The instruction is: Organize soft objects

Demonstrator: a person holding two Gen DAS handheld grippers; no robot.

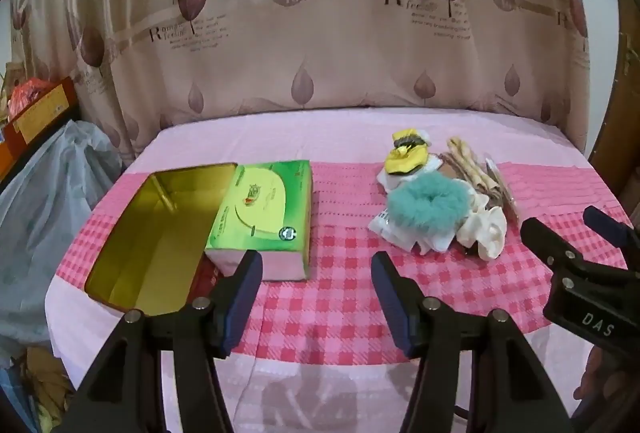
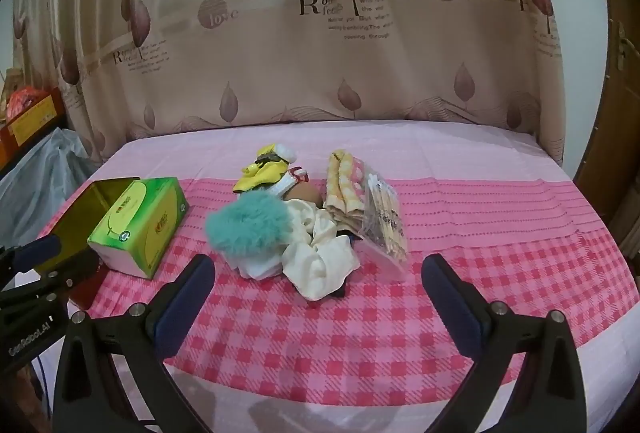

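Right tool [image 2: 318,297] gaped empty before pile; left tool [image 1: 316,293] released (idle). Best pinch scrunchie [image 2: 250,227] fluff first, then tin [image 1: 148,237].

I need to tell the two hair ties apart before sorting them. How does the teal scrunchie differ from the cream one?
The teal scrunchie is fluffy and furry; the cream scrunchie is smooth, satiny fabric. The teal one forms a neat ring with an open middle, while the cream one lies crumpled. The cream one lies nearer the cameras than the teal one. Both lie in the same pile on the checked cloth.

hidden: brown item [image 2: 306,196] under pile | cut off: grey bag [image 1: 44,193] at left edge
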